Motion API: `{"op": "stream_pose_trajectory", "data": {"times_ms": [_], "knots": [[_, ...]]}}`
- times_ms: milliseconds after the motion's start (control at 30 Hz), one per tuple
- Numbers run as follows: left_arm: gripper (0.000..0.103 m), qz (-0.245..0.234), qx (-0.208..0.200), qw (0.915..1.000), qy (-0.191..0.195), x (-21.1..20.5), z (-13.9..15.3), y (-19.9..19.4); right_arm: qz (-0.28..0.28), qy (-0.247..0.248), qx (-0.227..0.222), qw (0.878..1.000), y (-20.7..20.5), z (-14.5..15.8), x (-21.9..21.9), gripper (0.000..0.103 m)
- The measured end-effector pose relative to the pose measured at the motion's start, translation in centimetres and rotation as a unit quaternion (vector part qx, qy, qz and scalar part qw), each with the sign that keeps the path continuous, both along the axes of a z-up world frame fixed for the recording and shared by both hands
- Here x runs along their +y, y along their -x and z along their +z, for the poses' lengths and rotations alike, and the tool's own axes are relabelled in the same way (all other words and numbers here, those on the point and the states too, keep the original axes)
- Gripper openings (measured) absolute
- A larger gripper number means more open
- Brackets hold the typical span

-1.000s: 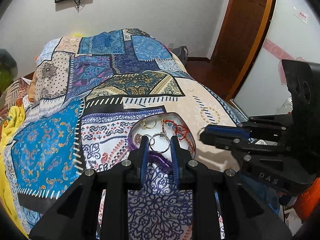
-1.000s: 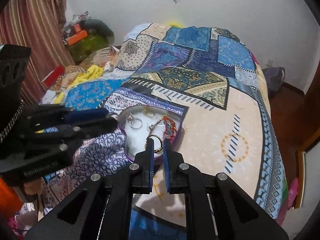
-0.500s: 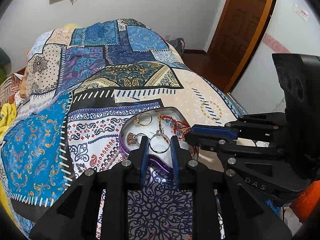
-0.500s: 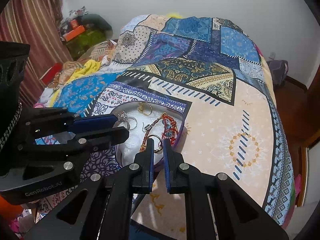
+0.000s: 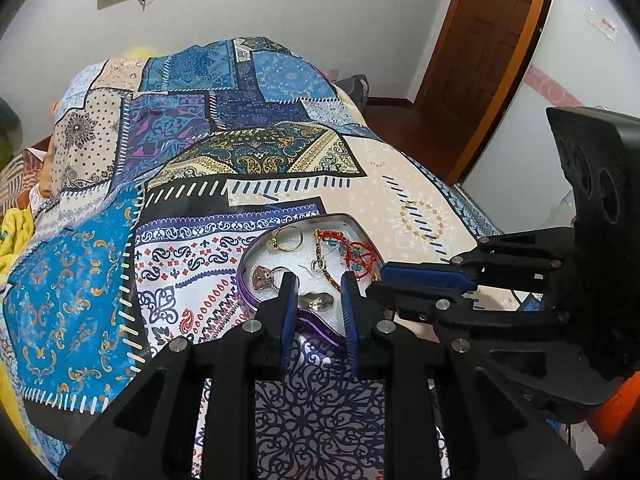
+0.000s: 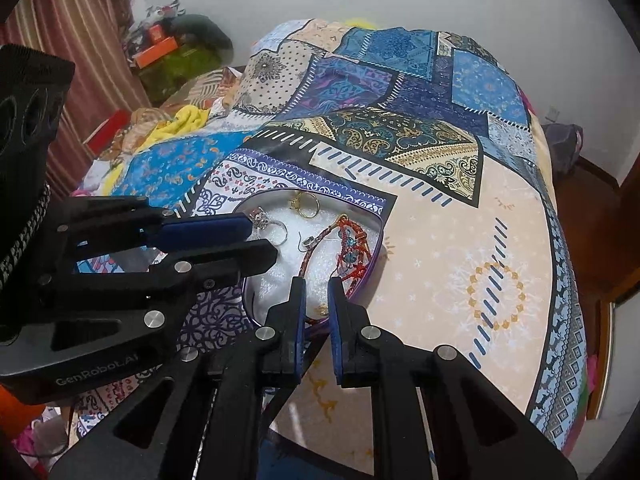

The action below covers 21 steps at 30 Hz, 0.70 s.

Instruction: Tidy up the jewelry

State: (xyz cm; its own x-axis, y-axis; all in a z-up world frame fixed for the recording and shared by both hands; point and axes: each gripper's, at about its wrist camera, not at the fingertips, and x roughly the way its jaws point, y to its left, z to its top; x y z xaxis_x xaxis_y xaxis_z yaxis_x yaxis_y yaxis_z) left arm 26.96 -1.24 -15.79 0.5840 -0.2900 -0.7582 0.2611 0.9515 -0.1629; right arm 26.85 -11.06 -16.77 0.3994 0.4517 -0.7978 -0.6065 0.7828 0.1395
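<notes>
A purple-rimmed tin tray [image 5: 247, 280] with a white padded floor lies on the patchwork bedspread [image 5: 200, 184], near the foot end of the bed, and it holds all the jewelry in sight. At its far side rests a gold ring [image 5: 287, 239]; toward the near left rim sits a silver ring with a large pale stone [image 5: 265, 277]. A red beaded bracelet [image 5: 357, 254] with blue beads is heaped against the right rim, a thin braided cord trailing from it toward the near edge. Beside the bracelet lies a small silver hook earring [image 5: 319, 265]. A small brownish, glassy piece [image 5: 319, 300] lies on the padding between the left gripper's fingers; what it is cannot be told.

The left gripper [image 5: 317, 302] hangs over the near edge of the tray, its blue-padded fingers apart with a clear gap and nothing between them but the tray floor. In the right wrist view the same tray [image 6: 374, 258] shows the gold ring [image 6: 306, 205], the stone ring [image 6: 269, 224], the earring [image 6: 308, 242] and the bracelet [image 6: 352, 250].

The right gripper [image 6: 317, 300] is over the tray's near right rim, fingers parted by a narrow gap; a small gold piece [image 6: 321, 310] shows low in that gap, and whether the pads touch it cannot be told.

Behind the bed stand a white wall [image 5: 280, 8] and a brown wooden door [image 5: 484, 52]; striped curtains [image 6: 80, 40] hang on the other side
</notes>
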Motion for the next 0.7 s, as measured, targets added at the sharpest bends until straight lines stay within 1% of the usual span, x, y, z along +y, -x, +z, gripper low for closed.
{"op": "stream_pose_trajectory", "data": {"times_ms": [100, 233, 333, 433, 533, 600, 667, 700], "knots": [[0.021, 0.003, -0.007, 1.0000, -0.002, 0.1, 0.7, 0.4, -0.005, -0.003, -0.003, 1.000, 0.2, 0.5, -0.3, 0.014], [0.021, 0.015, -0.026, 0.9995, -0.001, 0.5, 2.5, 1.6, -0.016, -0.009, -0.016, 1.000, 0.8, 1.9, -0.8, 0.014], [0.021, 0.027, -0.049, 0.9984, -0.002, 1.1, 4.5, 3.0, -0.025, -0.023, -0.039, 0.999, 2.0, 4.0, -1.5, 0.014], [0.021, 0.041, -0.076, 0.9962, 0.000, 1.6, 6.9, 4.7, -0.038, -0.043, -0.075, 0.996, 3.8, 7.0, -2.2, 0.014], [0.021, 0.053, -0.113, 0.9922, 0.001, 1.9, 9.8, 6.9, -0.051, -0.068, -0.111, 0.990, 5.8, 10.1, -2.9, 0.014], [0.021, 0.060, -0.147, 0.9873, -0.002, 2.0, 12.1, 9.0, -0.063, -0.083, -0.150, 0.983, 7.9, 12.6, -3.5, 0.014], [0.021, 0.068, -0.182, 0.9810, -0.007, 2.0, 14.1, 11.0, -0.070, -0.096, -0.181, 0.976, 9.9, 14.6, -4.0, 0.014], [0.021, 0.073, -0.203, 0.9765, -0.011, 1.9, 15.3, 12.4, -0.073, -0.104, -0.201, 0.971, 11.2, 15.7, -4.2, 0.014]]}}
